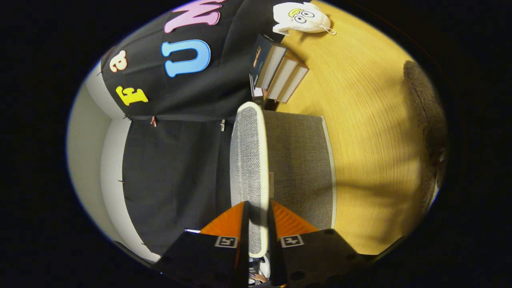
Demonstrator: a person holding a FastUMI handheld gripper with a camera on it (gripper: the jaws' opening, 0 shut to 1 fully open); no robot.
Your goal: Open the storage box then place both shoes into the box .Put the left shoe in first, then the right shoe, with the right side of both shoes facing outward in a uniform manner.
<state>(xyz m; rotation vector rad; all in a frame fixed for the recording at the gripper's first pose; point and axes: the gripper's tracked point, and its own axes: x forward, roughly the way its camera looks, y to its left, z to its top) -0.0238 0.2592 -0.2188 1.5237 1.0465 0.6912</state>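
The view is turned on its side. The storage box (300, 168) is grey fabric with a pale edge and sits on the wooden table (372, 120). Its lid (246, 160), a woven grey panel with a white rim, stands lifted from the box and is seen nearly edge-on. My gripper (258, 236) is shut on the lid's rim, which runs between the two fingers. Beyond the box, at the table's far side, lies a dark brown fuzzy thing (426, 112); I cannot tell whether it is a shoe.
A row of books (280, 72) stands next to the box by the booth's black cloth wall. A white plush toy (300, 17) lies on the table past the books. A shadow falls across the wood beside the box.
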